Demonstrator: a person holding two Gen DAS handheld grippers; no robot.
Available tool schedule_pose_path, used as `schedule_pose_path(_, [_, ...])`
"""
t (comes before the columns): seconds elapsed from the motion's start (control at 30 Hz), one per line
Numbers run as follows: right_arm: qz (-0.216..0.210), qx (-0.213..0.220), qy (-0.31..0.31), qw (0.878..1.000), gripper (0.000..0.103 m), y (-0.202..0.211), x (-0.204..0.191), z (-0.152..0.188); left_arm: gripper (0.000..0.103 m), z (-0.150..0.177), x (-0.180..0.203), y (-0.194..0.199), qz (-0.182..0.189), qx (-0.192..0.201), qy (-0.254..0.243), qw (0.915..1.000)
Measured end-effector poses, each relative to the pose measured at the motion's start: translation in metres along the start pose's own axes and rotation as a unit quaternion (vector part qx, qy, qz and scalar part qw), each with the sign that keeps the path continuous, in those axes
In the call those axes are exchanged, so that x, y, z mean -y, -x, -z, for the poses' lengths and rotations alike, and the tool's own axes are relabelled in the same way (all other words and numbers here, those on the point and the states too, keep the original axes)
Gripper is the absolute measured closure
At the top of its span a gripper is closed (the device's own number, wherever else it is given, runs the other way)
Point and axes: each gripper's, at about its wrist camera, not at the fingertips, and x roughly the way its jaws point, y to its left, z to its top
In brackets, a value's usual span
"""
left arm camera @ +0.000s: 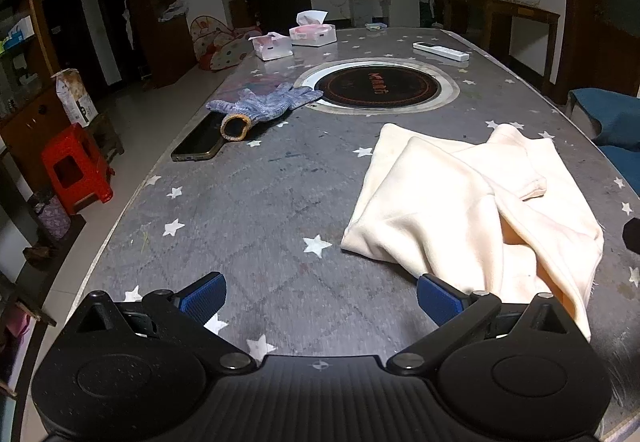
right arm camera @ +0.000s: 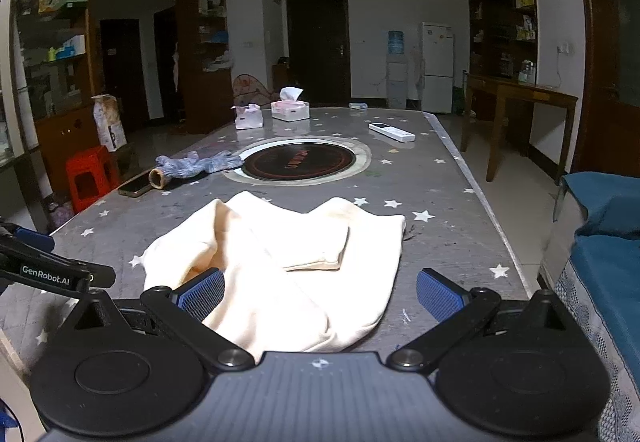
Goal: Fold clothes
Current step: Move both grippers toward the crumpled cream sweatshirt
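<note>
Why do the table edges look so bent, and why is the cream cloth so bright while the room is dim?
Both wrist views use fisheye lenses, so the table edge bows and the corners go black. In the right wrist view the cream garment is nearly washed out against the dim room. In the left wrist view the tabletop near the open left hand-held gripper looks slightly smeared.

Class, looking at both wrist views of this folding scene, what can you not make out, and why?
- Cream garment: near hem hidden behind the right gripper, right wrist view.
- Cooktop lettering: too small, both views.
- Phone: far end covered by the glove, left wrist view.
</note>
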Motion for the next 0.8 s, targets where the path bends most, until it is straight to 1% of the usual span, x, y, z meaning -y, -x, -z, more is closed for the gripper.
schedule_pose_path(0.13, [0.008, 0.000, 0.008, 1.000, 0.000, 0.000, -0.003, 0.002, 0.000, 0.003, 0.000, 0.005, 0.007, 0.008, 0.005, 0.9999])
schedule_pose_path(0.17, [0.008, 0.008, 0.021, 1.000, 0.000, 0.003, -0.010, 0.004, 0.000, 0.004, 0.001, 0.006, 0.009, 0.010, 0.006, 0.9999])
schedule_pose_path(0.23, [0.005, 0.001, 0.018, 1.000, 0.000, 0.002, -0.010, 0.004, 0.000, 0.006, 0.001, 0.008, 0.012, 0.013, 0.008, 0.9998])
schedule_pose_path(0.33, [0.006, -0.005, 0.023, 1.000, 0.000, 0.002, -0.017, 0.006, 0.000, 0.008, 0.000, 0.011, 0.018, 0.009, 0.008, 0.9998])
schedule_pose_path(0.47, [0.005, -0.015, 0.026, 1.000, 0.000, 0.002, -0.021, 0.008, 0.000, 0.009, 0.001, 0.014, 0.010, 0.005, 0.003, 0.9999])
schedule_pose_path(0.8, [0.002, -0.032, 0.029, 0.999, 0.000, -0.003, -0.025, 0.012, 0.000, 0.009, -0.002, 0.006, 0.013, -0.004, 0.009, 0.9999])
